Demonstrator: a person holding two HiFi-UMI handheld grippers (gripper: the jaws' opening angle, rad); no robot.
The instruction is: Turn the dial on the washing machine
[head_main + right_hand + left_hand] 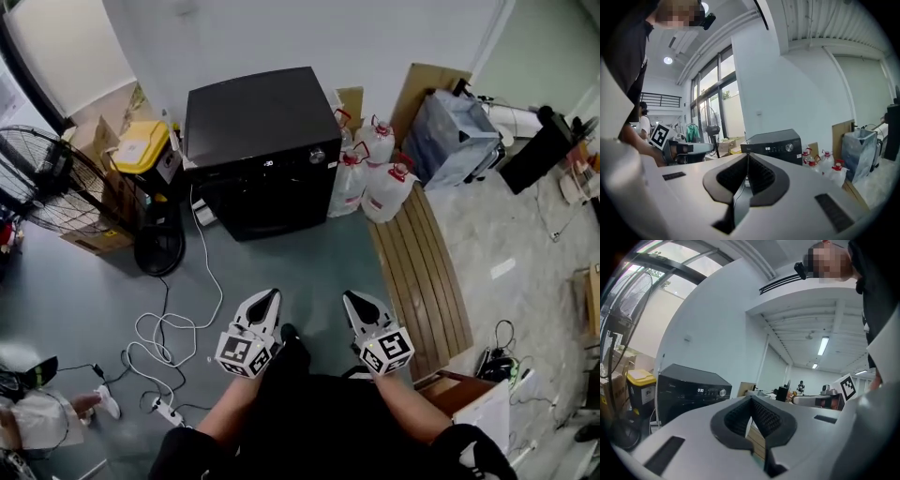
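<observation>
The black washing machine (pixel 258 136) stands against the far wall, its round silver dial (pixel 317 156) at the right end of the front panel beside a lit display. Both grippers are held low in front of the person, well short of the machine. My left gripper (pixel 269 301) is shut with nothing between its pads, and my right gripper (pixel 358 304) is shut and empty too. The left gripper view shows the machine (pixel 686 390) and dial (pixel 723 392) far off to the left of the jaws. In the right gripper view the dial (pixel 789 147) lies beyond the jaws to the right.
A standing fan (pixel 47 183) and cardboard boxes are at the left, with a yellow-lidded bin (pixel 141 145) beside the machine. Several water jugs (pixel 375 173) stand at its right. A slatted wooden panel (pixel 422 272) lies on the floor at the right. White cables and a power strip (pixel 169 328) trail across the floor at the left.
</observation>
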